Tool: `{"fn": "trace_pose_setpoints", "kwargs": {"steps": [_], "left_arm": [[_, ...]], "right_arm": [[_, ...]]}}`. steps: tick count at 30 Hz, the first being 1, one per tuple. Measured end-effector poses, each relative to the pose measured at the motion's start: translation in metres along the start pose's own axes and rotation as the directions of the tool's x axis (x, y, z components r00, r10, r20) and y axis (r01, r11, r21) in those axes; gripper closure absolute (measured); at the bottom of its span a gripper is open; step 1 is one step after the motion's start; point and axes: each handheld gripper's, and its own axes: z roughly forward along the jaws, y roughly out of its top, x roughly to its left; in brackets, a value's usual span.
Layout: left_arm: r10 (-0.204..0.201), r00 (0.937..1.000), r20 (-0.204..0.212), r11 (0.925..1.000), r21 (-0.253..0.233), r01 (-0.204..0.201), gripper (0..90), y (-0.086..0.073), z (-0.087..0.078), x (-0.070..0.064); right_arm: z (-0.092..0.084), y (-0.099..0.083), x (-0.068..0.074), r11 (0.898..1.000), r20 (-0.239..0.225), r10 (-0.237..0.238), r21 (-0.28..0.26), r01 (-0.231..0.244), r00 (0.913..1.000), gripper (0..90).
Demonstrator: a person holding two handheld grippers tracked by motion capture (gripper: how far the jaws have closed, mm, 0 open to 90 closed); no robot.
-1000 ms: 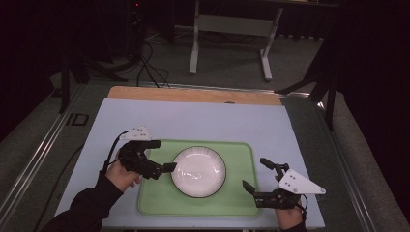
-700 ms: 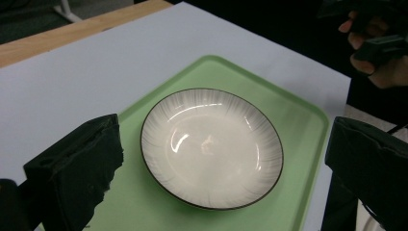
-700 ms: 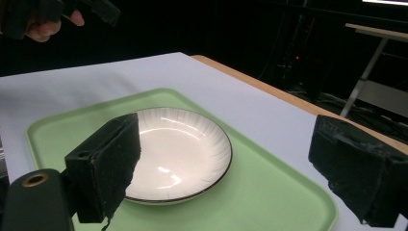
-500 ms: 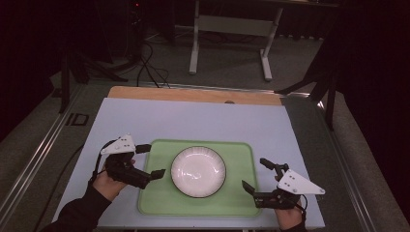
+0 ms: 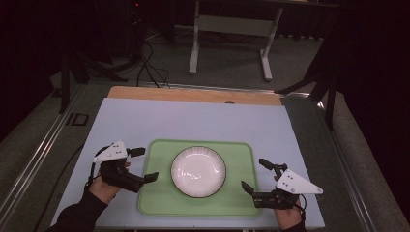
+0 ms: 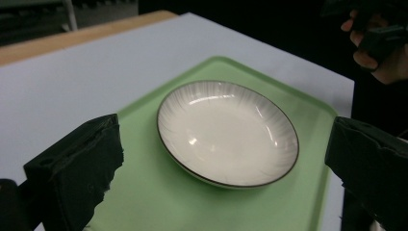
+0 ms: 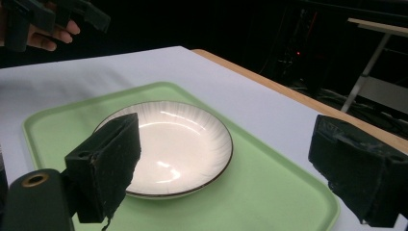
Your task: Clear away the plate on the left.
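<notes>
White bowl [image 5: 198, 171] centred on green tray [image 5: 154, 203], on tabletop | left gripper [image 5: 144, 164] jaws spread, at tray's left edge | right gripper [image 5: 255, 175] jaws spread, at right edge | advice: close in level, take opposite rims evenly, avoid tipping.

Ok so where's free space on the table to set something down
The wide bare stretch of table between the tray and the wooden far edge. The near part is crowded: the plate sits mid-tray, a hand-held gripper either side.
</notes>
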Motion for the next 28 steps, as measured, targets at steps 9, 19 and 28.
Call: {"fn": "trace_pose_setpoints", "kwargs": {"steps": [9,19,28], "left_arm": [[-0.009,0.9999,0.008,0.9997,-0.023,0.009,0.2,-0.01,0.0,0.002],[-0.01,1.0,-0.003,0.9997,-0.022,0.009,0.2,-0.021,0.001,0.003],[-0.002,1.0,0.003,0.9998,-0.018,0.002,0.2,-0.021,0.004,0.001]], "right_arm": [[0.001,-0.003,-0.002,1.0,-0.002,0.008,0.009,-0.008,1.0,10.9],[0.005,-0.007,-0.002,1.0,0.001,0.0,0.031,0.0,1.0,10.9],[0.005,-0.006,-0.002,1.0,0.014,-0.005,0.027,0.004,0.9999,10.9]]}}
